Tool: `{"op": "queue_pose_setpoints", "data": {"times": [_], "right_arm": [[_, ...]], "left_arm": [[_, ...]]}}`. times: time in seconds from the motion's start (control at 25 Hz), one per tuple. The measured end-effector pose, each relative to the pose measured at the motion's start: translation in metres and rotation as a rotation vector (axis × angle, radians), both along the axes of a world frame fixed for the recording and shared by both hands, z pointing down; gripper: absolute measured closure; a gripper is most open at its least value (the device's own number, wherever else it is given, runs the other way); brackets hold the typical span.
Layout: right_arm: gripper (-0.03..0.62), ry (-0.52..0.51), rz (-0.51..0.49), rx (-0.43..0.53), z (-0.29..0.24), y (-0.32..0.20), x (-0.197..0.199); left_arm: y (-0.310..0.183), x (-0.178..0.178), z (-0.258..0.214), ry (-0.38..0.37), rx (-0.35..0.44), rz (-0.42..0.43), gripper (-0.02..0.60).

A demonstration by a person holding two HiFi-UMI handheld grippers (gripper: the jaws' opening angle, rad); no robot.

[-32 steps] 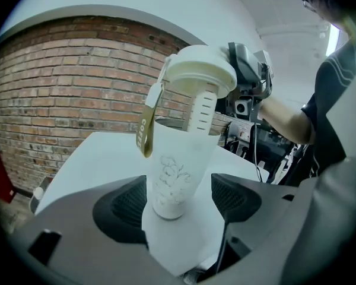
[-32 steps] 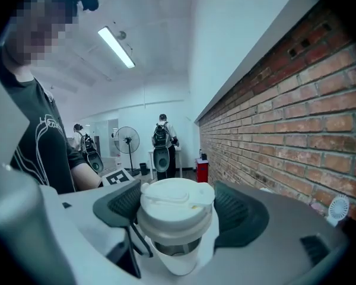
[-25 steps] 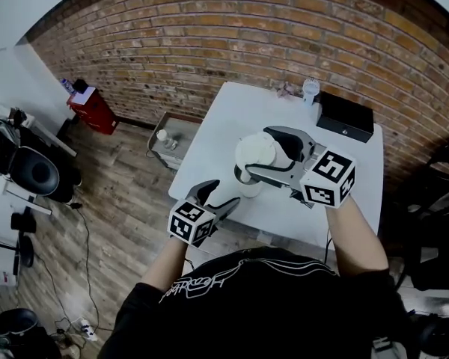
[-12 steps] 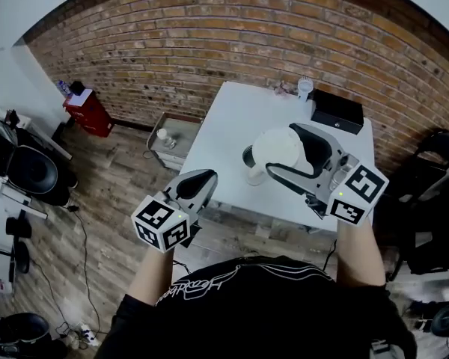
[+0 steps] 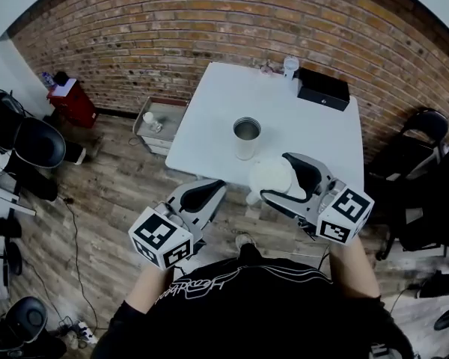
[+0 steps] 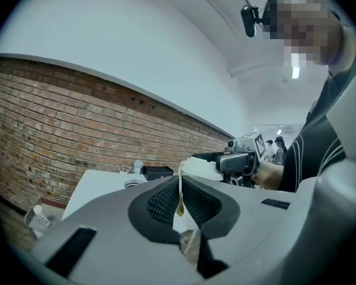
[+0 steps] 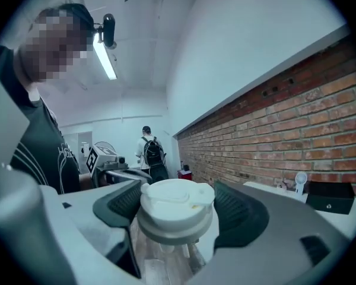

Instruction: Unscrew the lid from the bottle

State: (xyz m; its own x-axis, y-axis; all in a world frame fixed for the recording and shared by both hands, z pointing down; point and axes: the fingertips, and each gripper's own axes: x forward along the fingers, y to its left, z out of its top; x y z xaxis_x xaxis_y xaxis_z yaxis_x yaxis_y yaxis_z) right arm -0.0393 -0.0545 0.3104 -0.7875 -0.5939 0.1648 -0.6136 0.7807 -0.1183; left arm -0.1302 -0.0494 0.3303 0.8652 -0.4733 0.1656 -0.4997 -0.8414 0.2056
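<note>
R tool [image 5: 275, 176] grips lid [image 7: 177, 206], off bottle [image 5: 247, 137]; L tool [image 5: 206, 190] closed, empty.

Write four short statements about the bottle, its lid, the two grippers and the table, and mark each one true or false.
1. The lid sits screwed on the bottle. False: the lid is off, clamped between the jaws of the right gripper, and the bottle stands open.
2. The left gripper has its jaws shut with nothing between them. True.
3. The bottle stands upright on the white table. True.
4. The black box is on the wooden floor. False: the black box rests on the table's far corner, by the brick wall.
</note>
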Motion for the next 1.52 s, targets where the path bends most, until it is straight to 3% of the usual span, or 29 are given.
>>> {"op": "queue_pose_setpoints", "data": {"times": [0.32,0.8,1.52], "right_arm": [[0.217,-0.008,0.041,-0.074,0.032,0.021,-0.006],[0.218,-0.01,0.037,-0.071,0.035,0.039,-0.011],[0.218,-0.029,0.039,-0.076,0.039,0.034,0.012]], "left_arm": [[0.02,-0.012,0.008,0.024,-0.061,-0.006,0.541],[0.037,-0.017,0.009,0.025,-0.069,-0.027,0.541],[0.034,0.008,0.021,-0.015,-0.099,-0.02,0.541]]}}
